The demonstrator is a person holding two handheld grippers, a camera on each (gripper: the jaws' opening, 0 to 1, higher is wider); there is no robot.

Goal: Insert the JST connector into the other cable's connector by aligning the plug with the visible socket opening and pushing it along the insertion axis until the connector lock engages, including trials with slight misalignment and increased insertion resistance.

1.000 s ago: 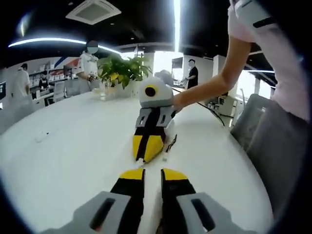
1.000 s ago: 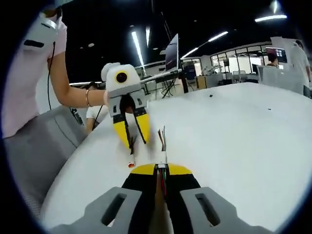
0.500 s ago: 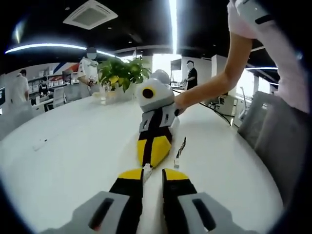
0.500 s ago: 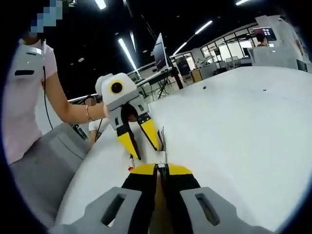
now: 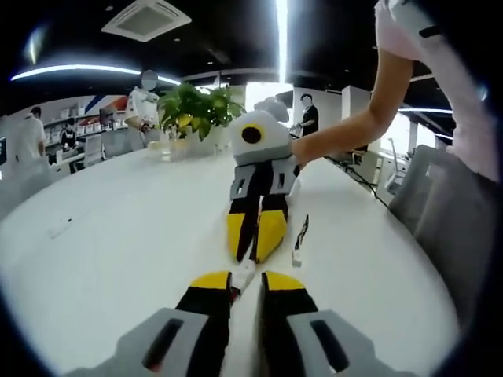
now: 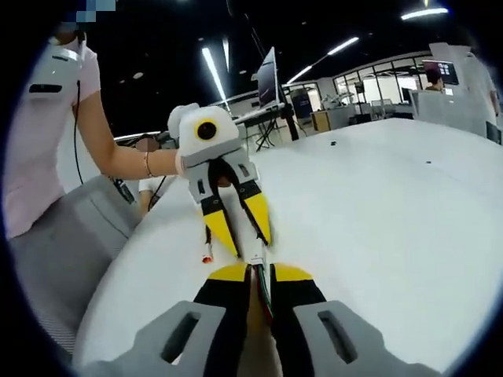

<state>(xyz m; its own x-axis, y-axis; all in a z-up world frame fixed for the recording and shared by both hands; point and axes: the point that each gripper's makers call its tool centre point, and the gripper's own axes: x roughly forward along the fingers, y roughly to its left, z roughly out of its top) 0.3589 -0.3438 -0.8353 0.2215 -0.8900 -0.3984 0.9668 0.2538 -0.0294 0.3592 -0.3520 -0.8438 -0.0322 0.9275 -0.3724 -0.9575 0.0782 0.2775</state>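
My right gripper [image 6: 258, 271] is shut on a thin multi-wire cable whose small white JST connector [image 6: 256, 258] sticks out past its yellow tips. In the left gripper view that gripper [image 5: 253, 255] points toward me, and the white connector [image 5: 244, 275] reaches into the gap of my left gripper [image 5: 246, 276]. The left gripper [image 6: 245, 242] stands open, its yellow jaws on either side of the connector. A second cable [image 5: 299, 236] with a white end lies loose on the white table [image 5: 118, 251], beside the right gripper. The right gripper view shows its end [image 6: 207, 255] as orange-tipped.
A person's arm [image 5: 346, 133] holds the right gripper, with a grey chair [image 6: 55, 259] by the table's edge. A potted plant [image 5: 192, 110] stands at the table's far end and a small item [image 5: 59, 229] lies left. Broad white tabletop [image 6: 377, 204] stretches right.
The two grippers have closed in on each other. The held connector, earlier short of the left jaws, now sits between their tips. The loose cable still lies on the table.
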